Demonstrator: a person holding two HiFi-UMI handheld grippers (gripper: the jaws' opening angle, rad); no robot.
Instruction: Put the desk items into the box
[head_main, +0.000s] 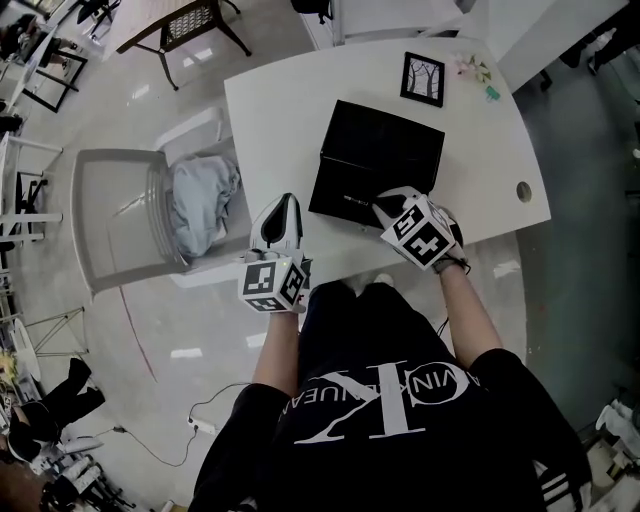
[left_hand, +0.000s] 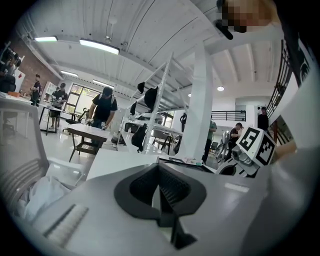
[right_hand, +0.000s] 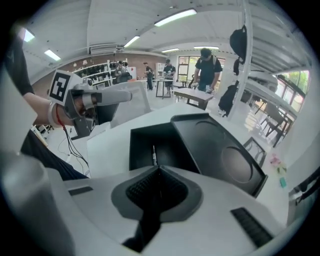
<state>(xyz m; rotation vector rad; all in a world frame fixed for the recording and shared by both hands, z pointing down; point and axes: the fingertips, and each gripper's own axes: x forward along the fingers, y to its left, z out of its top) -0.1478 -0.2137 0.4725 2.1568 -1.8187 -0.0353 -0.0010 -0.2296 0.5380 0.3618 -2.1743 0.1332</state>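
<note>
Hovering with fingers pressed together on nothing, left gripper (head_main: 284, 203) at the desk (head_main: 280, 110) corner, right gripper (head_main: 386, 204) over the box (head_main: 375, 160).

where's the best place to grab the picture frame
Likely its right edge: the picture frame seems to lie face up beyond the box, which blocks its near side, so bring the right gripper in low from the right and pinch the border.

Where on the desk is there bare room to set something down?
Bare desk left of the box, far edge to near. Also right of the box, up to the cable hole. Crowded: far right corner, with frame and small bits.
</note>
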